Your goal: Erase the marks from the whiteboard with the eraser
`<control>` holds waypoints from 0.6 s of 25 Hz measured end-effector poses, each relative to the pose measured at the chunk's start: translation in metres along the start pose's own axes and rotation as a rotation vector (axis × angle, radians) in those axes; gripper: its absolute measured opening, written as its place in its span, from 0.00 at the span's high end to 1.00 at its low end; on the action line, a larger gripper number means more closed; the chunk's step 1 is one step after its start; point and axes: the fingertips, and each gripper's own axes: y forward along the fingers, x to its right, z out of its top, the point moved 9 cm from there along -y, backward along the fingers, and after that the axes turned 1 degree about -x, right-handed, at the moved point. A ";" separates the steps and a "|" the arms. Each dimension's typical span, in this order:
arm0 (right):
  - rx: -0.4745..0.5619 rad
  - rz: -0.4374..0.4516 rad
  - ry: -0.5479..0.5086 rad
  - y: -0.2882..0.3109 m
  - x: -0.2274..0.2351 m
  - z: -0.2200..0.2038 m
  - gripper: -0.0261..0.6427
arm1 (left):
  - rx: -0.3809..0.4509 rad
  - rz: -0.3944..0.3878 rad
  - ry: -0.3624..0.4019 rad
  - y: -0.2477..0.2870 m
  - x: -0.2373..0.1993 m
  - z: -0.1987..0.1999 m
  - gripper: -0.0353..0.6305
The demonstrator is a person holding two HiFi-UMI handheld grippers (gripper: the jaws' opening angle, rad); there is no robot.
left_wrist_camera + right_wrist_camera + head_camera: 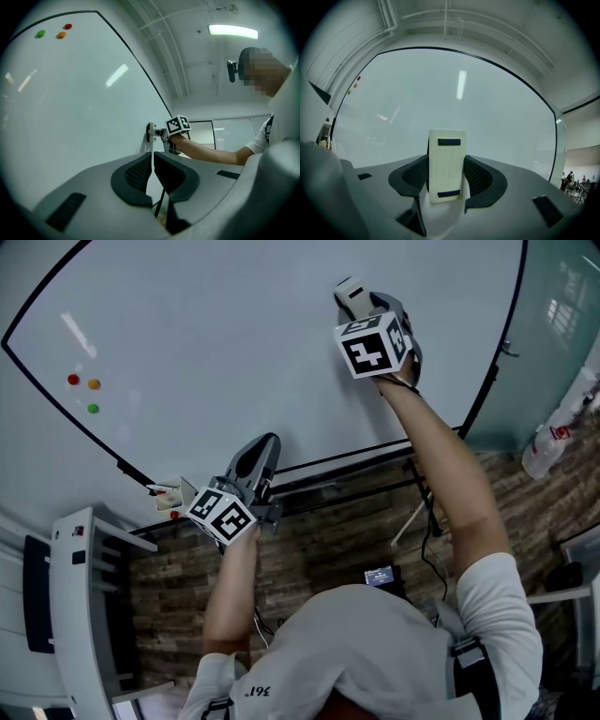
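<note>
The whiteboard (234,343) fills most of the head view, and I see no marks on it. My right gripper (356,301) is raised at the board's upper right, shut on a cream eraser (350,292) that rests against the surface. In the right gripper view the eraser (446,164) stands upright between the jaws of the right gripper (446,176). My left gripper (262,451) hangs low by the board's bottom edge. In the left gripper view the left gripper (152,176) is shut, with only a thin slit and nothing held, and the eraser (151,132) shows ahead against the board.
Red (73,380), orange (94,383) and green (92,409) magnets sit at the board's left. A small holder (169,495) hangs at the lower-left frame. A white rack (80,615) stands left. The board's stand legs (417,512) rest on a wood floor; a glass wall (553,324) is right.
</note>
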 end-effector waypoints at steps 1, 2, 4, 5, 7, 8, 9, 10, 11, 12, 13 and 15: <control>-0.001 -0.002 0.001 0.000 0.002 -0.001 0.58 | 0.001 -0.010 0.004 0.001 -0.001 -0.001 0.91; -0.002 -0.004 0.001 0.000 0.003 -0.002 0.58 | 0.002 -0.015 0.006 0.001 -0.001 -0.001 0.91; -0.004 -0.009 0.000 -0.001 0.006 -0.004 0.58 | -0.001 -0.004 0.000 0.002 0.000 -0.001 0.91; -0.005 -0.011 0.000 -0.001 0.008 -0.005 0.58 | -0.002 0.003 -0.004 0.003 0.001 -0.001 0.91; -0.008 -0.016 0.001 0.000 0.011 -0.008 0.58 | -0.004 0.007 -0.007 0.003 0.000 -0.001 0.91; -0.009 -0.018 0.001 0.000 0.012 -0.009 0.58 | -0.005 0.007 -0.007 0.003 -0.001 -0.001 0.91; -0.010 -0.020 0.001 0.000 0.013 -0.009 0.58 | -0.006 0.006 -0.006 0.002 -0.002 -0.001 0.91; -0.011 -0.023 0.001 0.000 0.014 -0.010 0.58 | -0.006 0.005 -0.005 0.002 -0.003 -0.001 0.91; -0.012 -0.025 0.001 0.000 0.015 -0.011 0.58 | -0.007 0.003 -0.002 0.001 -0.004 -0.001 0.91; -0.013 -0.028 0.002 0.000 0.016 -0.011 0.58 | -0.008 0.002 -0.001 0.001 -0.005 -0.001 0.91; -0.013 -0.030 0.002 0.000 0.017 -0.012 0.58 | -0.010 0.005 -0.003 0.000 -0.005 -0.001 0.91; -0.015 -0.034 0.001 0.000 0.020 -0.014 0.58 | -0.012 0.012 -0.008 0.000 -0.005 -0.001 0.91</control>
